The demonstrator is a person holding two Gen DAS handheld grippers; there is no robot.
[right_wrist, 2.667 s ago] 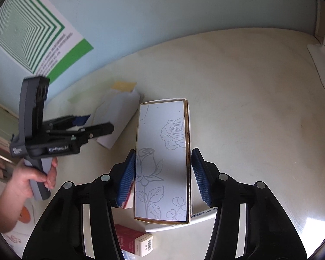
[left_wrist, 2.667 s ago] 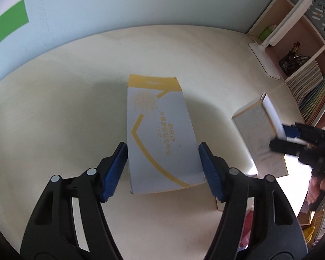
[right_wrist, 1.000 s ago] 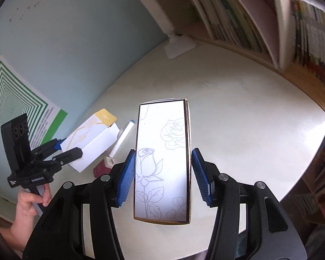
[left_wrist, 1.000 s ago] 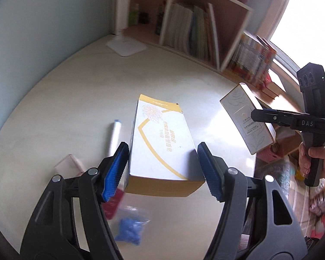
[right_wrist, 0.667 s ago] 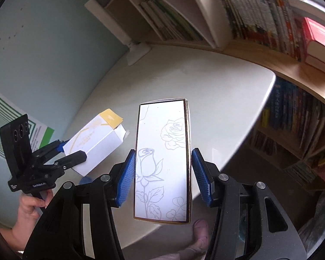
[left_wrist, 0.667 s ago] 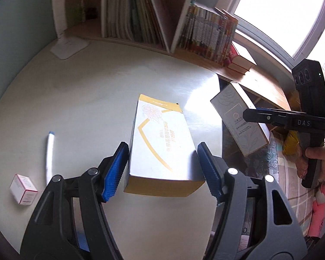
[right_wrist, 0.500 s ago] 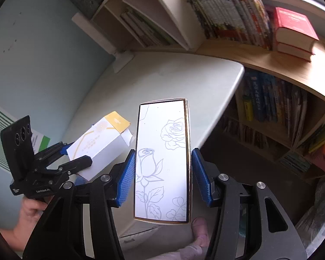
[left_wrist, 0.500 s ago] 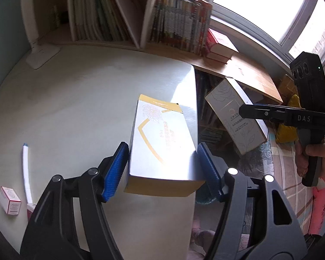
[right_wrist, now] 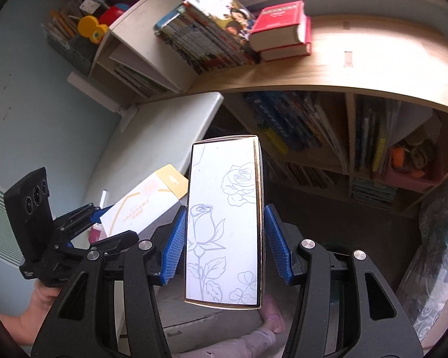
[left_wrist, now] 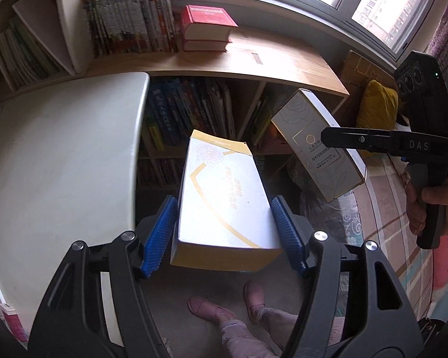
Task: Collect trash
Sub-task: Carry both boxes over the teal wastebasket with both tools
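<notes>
My left gripper (left_wrist: 224,232) is shut on a white and yellow carton (left_wrist: 221,197) and holds it in the air past the white table's (left_wrist: 59,155) right edge. My right gripper (right_wrist: 225,243) is shut on a white rose-print box (right_wrist: 224,223), also off the table. The rose-print box shows in the left wrist view (left_wrist: 316,143), to the right of the carton. The carton shows in the right wrist view (right_wrist: 143,203), to the left of the rose box.
A low bookshelf (left_wrist: 194,113) full of books stands ahead under a wooden ledge (left_wrist: 268,59) with a red book (left_wrist: 207,26). The person's feet (left_wrist: 224,307) are on the floor below. Small red and white boxes (left_wrist: 9,316) lie on the table's near left.
Both grippers have swung right, carrying their boxes from over the table to beyond its edge. The view now faces the bookshelf and floor.
</notes>
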